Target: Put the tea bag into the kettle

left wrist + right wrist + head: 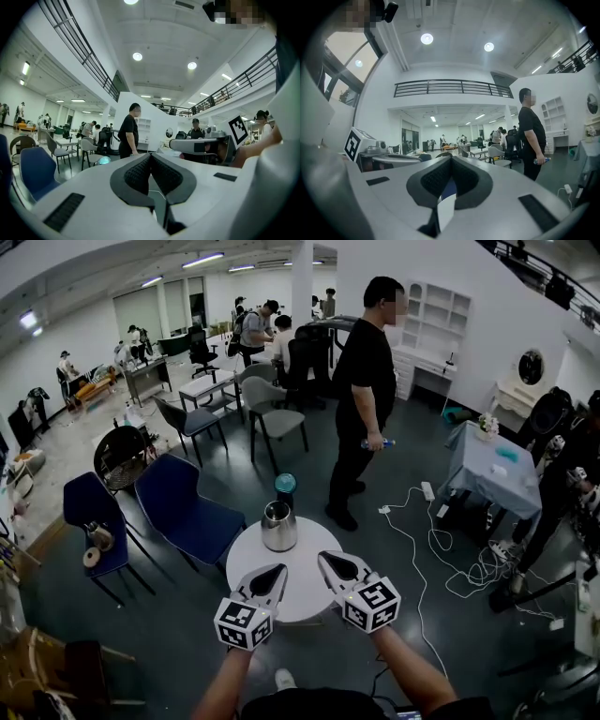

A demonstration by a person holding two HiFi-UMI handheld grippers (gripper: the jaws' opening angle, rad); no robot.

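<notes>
A steel kettle [278, 526] stands open-topped at the far side of a round white table [305, 601], with a teal-topped object [285, 484] just behind it. No tea bag shows in any view. My left gripper [280, 568] and right gripper [322, 556] hover side by side over the table's near half, a short way from the kettle, both shut. In the left gripper view the left gripper [151, 155] has its pads meeting at the tips. The right gripper [451, 158] is the same; a white and blue patch shows in the slit below, and I cannot tell what it is.
Two blue chairs [183, 512] stand left of the table. A person in black [361, 399] stands just beyond it, holding a bottle. White cables [422, 549] trail across the floor at right, by a covered table [492, 474]. More chairs, desks and people fill the back.
</notes>
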